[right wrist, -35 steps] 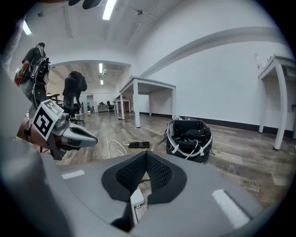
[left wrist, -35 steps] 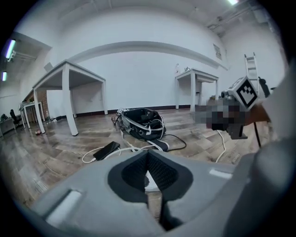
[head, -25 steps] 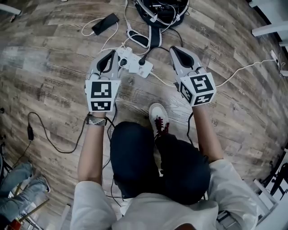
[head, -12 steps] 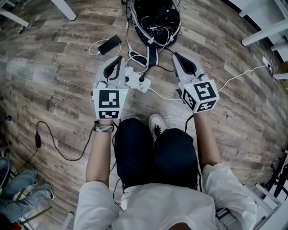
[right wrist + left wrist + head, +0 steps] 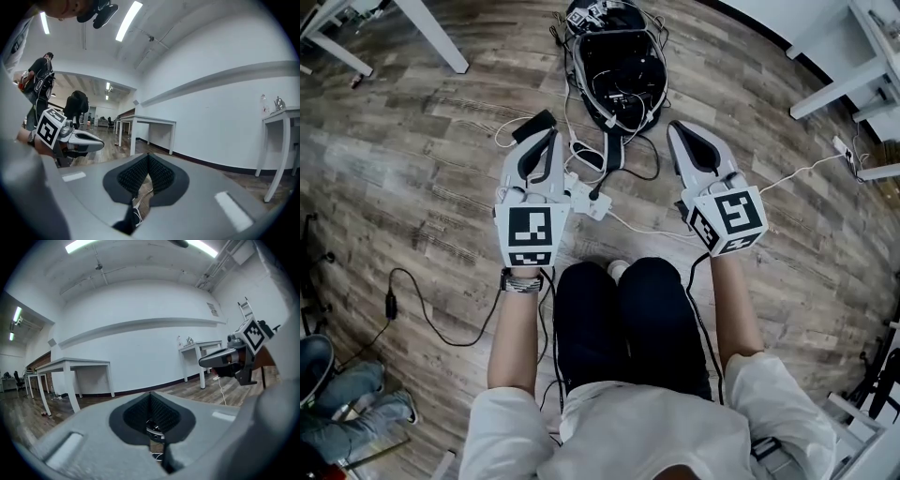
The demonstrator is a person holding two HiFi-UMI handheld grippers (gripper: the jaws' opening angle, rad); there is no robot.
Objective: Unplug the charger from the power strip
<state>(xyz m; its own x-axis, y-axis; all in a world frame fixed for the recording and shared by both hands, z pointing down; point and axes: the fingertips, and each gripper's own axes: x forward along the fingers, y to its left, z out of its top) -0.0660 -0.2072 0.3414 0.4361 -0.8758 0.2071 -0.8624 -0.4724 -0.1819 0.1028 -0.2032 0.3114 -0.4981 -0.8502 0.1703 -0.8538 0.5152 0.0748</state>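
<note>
1. My left gripper (image 5: 546, 142) has its jaws pressed together, with nothing between them.
2. My right gripper (image 5: 684, 133) is the same: jaws together, empty.
3. Both hang side by side above the floor (image 5: 431, 187), well apart, and face a white wall.
4. The white strip (image 5: 579, 195) lies on the floor between them, just right of the left gripper. A black plug (image 5: 596, 194) stands in it.
5. I cannot tell whether the charger sits in the strip.
6. Farther off a phone (image 5: 534, 125) lies on a white cable, and beyond it a black bag (image 5: 619, 70).
</note>
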